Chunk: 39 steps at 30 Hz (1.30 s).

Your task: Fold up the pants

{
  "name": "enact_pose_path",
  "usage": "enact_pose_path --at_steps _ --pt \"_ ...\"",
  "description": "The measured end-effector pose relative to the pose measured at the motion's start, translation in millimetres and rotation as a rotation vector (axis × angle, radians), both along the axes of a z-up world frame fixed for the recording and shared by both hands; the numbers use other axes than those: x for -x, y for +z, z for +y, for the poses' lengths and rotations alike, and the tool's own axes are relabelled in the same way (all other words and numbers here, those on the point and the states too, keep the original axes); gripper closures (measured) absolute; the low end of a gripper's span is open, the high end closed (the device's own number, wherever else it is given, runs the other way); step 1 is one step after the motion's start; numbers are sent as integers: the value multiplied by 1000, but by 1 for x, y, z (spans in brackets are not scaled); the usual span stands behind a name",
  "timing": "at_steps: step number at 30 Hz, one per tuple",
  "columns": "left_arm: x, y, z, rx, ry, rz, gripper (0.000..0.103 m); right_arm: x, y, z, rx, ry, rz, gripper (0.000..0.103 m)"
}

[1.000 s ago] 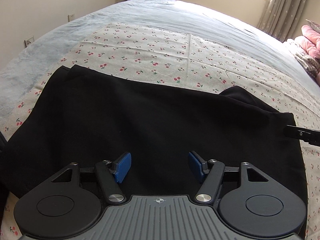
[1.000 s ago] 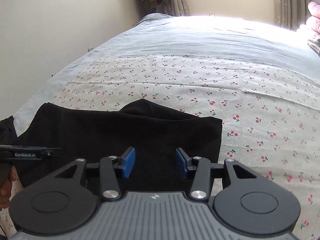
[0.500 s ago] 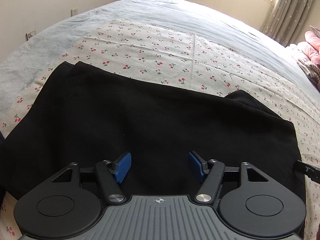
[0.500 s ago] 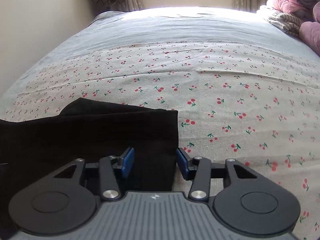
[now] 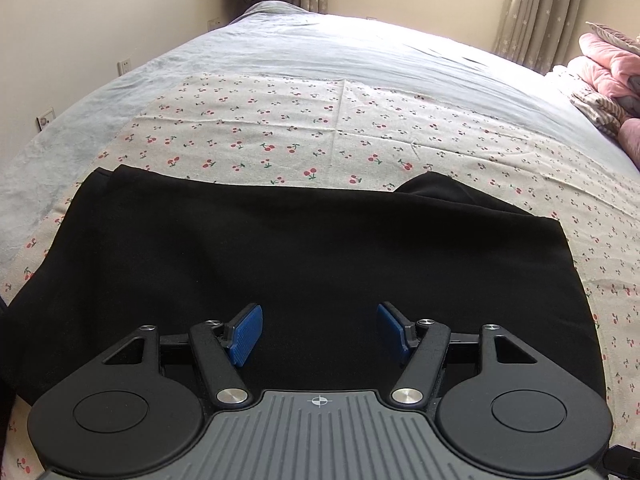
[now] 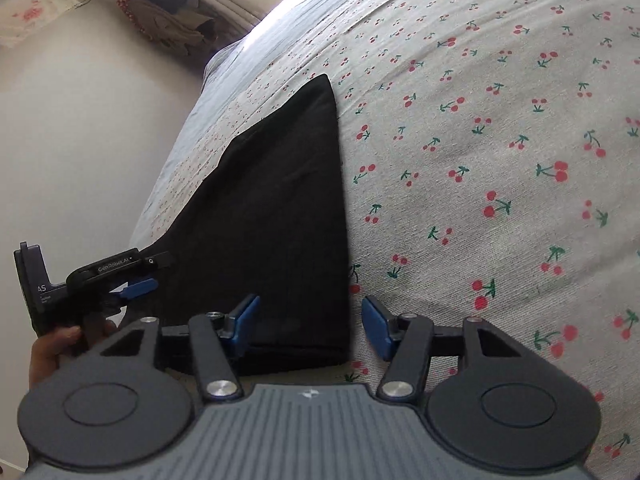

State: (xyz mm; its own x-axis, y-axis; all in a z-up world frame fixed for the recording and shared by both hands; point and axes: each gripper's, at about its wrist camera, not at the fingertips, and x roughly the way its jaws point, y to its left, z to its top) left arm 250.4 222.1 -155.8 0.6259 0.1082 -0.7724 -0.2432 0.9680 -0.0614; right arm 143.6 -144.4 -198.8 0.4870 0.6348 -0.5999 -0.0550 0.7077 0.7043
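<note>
Black pants (image 5: 280, 264) lie folded in a wide band on the cherry-print sheet (image 5: 340, 128). My left gripper (image 5: 319, 332) hovers open over their near middle, nothing between its blue pads. In the right wrist view the picture is rolled, and the pants (image 6: 280, 208) run up and left from my right gripper (image 6: 310, 326). Its jaws are closing: the pants' right edge and near corner lie between them, the left pad over cloth, the right pad over bare sheet (image 6: 500, 140), neither pressing. The left gripper (image 6: 136, 286) shows at the left there, held by a hand (image 6: 52, 348).
A grey-blue blanket (image 5: 320, 52) covers the far part of the bed. Pink bedding (image 5: 608, 72) is piled at the far right. Pale walls with sockets (image 5: 125, 66) stand to the left, and clothes (image 6: 168, 20) hang in the far corner by curtains.
My right gripper rolled, sank and shifted to the pants' right edge, its jaws a little wider than a second ago. It left the left wrist view. My left gripper drifted slightly, still open.
</note>
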Motion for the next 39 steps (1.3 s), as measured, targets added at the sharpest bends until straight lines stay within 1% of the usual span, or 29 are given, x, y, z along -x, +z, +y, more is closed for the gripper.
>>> enact_pose_path --at_steps 1,2,3,4,9,11,12,13,16,18,21,22,23,24,25,27,29,30,32,34,35,36,37,38,39 --pt "0 0 -2 0 -4 -2 40 0 -3 0 -41 -9 17 67" --pt "-2 0 -4 1 -12 -2 40 1 -6 -3 -90 -19 44 67" --pt "-3 1 -6 2 -17 -2 40 1 -10 -3 -115 -28 57 68" --pt "-4 1 -8 3 -19 -4 40 3 -12 -3 -124 -38 56 71" --pt "-11 3 -19 7 -28 -8 40 4 -9 1 -88 -20 39 75" --pt "-13 4 -23 8 -32 -9 39 1 -5 5 -50 7 48 84" --pt "-14 3 -25 4 -33 -7 39 -4 -1 8 -1 36 52 92" --pt "-17 2 -28 -3 -33 -1 39 -8 3 11 36 62 51 93" --pt "-21 -2 -39 -19 -46 10 39 -15 12 17 111 167 27 93" --pt "-23 -2 -47 -23 -66 9 39 -18 10 17 113 201 20 91" --pt "-23 -4 -59 -34 -95 3 38 -19 -3 9 30 206 -2 91" --pt "-24 -5 -62 -42 -104 0 35 -17 -6 5 6 195 -2 91" --pt "-25 -8 -69 -60 -118 -5 32 -16 -8 3 -10 175 13 91" --pt "-26 -11 -78 -81 -135 -5 32 -16 -6 3 -14 161 26 92" --pt "-27 -13 -83 -90 -150 -4 32 -15 -4 6 7 166 19 99" --pt "-28 -15 -97 -95 -189 -3 32 -14 1 14 70 186 -13 102" --pt "-28 -13 -112 -86 -223 -15 31 -10 6 18 98 183 -30 103" --pt "-30 -12 -118 -92 -225 -17 30 -8 8 20 115 184 -42 103" --pt "-42 -9 -141 -100 -241 -5 30 -3 10 23 151 183 -63 103" --pt "-58 -7 -170 -85 -302 30 30 0 14 26 177 181 -75 103" --pt "-67 -8 -190 -94 -365 52 30 1 17 27 187 183 -87 103" --pt "-74 -10 -206 -120 -421 74 30 2 19 27 189 184 -97 103" --pt "-81 -15 -227 -176 -485 108 30 3 21 26 191 186 -105 103" --pt "-89 -24 -252 -277 -530 165 31 6 24 25 201 194 -122 103" --pt "-95 -31 -265 -353 -536 199 31 7 26 24 206 198 -136 103"
